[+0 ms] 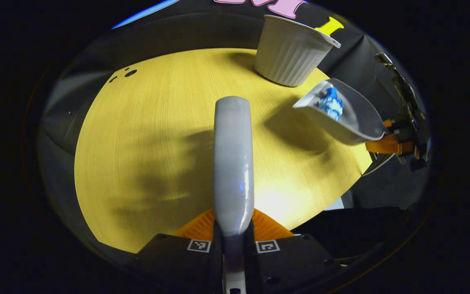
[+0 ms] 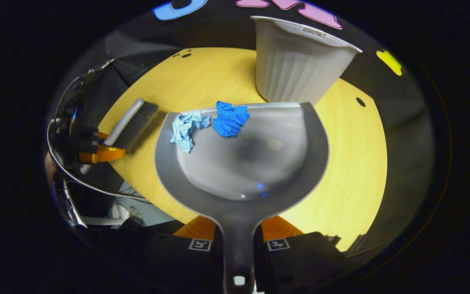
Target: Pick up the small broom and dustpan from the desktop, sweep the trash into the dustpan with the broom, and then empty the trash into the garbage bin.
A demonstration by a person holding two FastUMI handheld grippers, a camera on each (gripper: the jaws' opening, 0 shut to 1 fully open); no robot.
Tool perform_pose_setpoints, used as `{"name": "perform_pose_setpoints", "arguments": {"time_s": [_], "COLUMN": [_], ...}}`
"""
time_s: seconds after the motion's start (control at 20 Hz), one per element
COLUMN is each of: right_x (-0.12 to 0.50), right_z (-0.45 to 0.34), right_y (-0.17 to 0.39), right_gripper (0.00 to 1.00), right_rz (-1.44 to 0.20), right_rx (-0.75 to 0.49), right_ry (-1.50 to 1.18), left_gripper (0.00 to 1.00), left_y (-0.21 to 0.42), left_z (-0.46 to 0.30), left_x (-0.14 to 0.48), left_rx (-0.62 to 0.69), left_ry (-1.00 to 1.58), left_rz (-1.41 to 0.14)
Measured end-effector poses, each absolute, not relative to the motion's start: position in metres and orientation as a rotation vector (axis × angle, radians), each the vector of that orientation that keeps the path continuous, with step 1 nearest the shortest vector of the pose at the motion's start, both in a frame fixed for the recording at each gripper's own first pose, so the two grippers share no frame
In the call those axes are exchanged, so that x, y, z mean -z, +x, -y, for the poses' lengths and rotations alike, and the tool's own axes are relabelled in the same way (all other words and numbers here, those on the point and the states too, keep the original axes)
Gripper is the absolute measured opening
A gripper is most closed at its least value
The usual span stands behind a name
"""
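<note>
Left gripper (image 1: pixel 233 239) clamped on broom (image 1: pixel 233 163) handle over bare wooden desktop (image 1: pixel 145 143), right gripper (image 2: pixel 238 241) clamped on dustpan (image 2: pixel 243 163) handle, blue paper scraps (image 2: pixel 230 118) at its front lip, lip just short of white garbage bin (image 2: pixel 296 61) near the desktop's far edge.

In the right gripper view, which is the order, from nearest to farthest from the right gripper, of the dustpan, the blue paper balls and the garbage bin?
From the right gripper:
1. Dustpan: its handle is clamped between the fingers.
2. Blue paper balls: the dark one and the light one, at the pan's far lip, too close to rank.
3. Garbage bin: upright on the table, beyond the pan.
</note>
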State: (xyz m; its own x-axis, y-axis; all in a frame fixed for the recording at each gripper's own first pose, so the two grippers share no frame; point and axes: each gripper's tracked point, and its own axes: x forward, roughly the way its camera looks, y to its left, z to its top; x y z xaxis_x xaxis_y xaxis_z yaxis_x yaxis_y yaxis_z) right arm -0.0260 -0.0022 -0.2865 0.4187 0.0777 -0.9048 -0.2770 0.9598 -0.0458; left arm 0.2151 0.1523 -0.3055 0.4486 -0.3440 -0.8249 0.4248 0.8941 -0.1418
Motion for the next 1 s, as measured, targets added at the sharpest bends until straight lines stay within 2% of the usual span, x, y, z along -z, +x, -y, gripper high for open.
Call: {"name": "perform_pose_setpoints", "arguments": {"time_s": [0.2,0.5,0.55,0.65,0.7,0.85,1.0], "right_x": [0.292,0.288,0.287,0.279,0.276,0.269,0.269], "right_z": [0.001,0.006,0.009,0.010,0.008,0.004,0.005], "right_y": [-0.025,-0.014,-0.013,-0.013,-0.016,-0.021,-0.019], "right_gripper": [0.34,0.34,0.34,0.34,0.34,0.34,0.34], "right_rz": [-1.065,-1.076,-1.077,-1.051,-1.042,-1.027,-0.988], "right_rx": [-0.240,-0.292,-0.292,-0.262,-0.254,-0.218,-0.165], "right_ry": [-0.192,-0.241,-0.241,-0.235,-0.222,-0.169,-0.269], "left_gripper": [0.25,0.25,0.25,0.29,0.25,0.25,0.26], "left_y": [0.221,0.221,0.219,0.212,0.214,0.234,0.228], "left_z": [-0.159,-0.278,-0.276,-0.278,-0.285,-0.311,-0.329], "left_x": [0.353,0.427,0.430,0.438,0.443,0.472,0.462], "left_rx": [0.450,0.368,0.358,0.341,0.331,0.297,0.263], "left_ry": [0.062,-0.054,-0.077,-0.110,-0.123,-0.202,-0.234], "left_rz": [-0.996,-1.026,-1.030,-1.050,-1.059,-1.083,-1.088]}}
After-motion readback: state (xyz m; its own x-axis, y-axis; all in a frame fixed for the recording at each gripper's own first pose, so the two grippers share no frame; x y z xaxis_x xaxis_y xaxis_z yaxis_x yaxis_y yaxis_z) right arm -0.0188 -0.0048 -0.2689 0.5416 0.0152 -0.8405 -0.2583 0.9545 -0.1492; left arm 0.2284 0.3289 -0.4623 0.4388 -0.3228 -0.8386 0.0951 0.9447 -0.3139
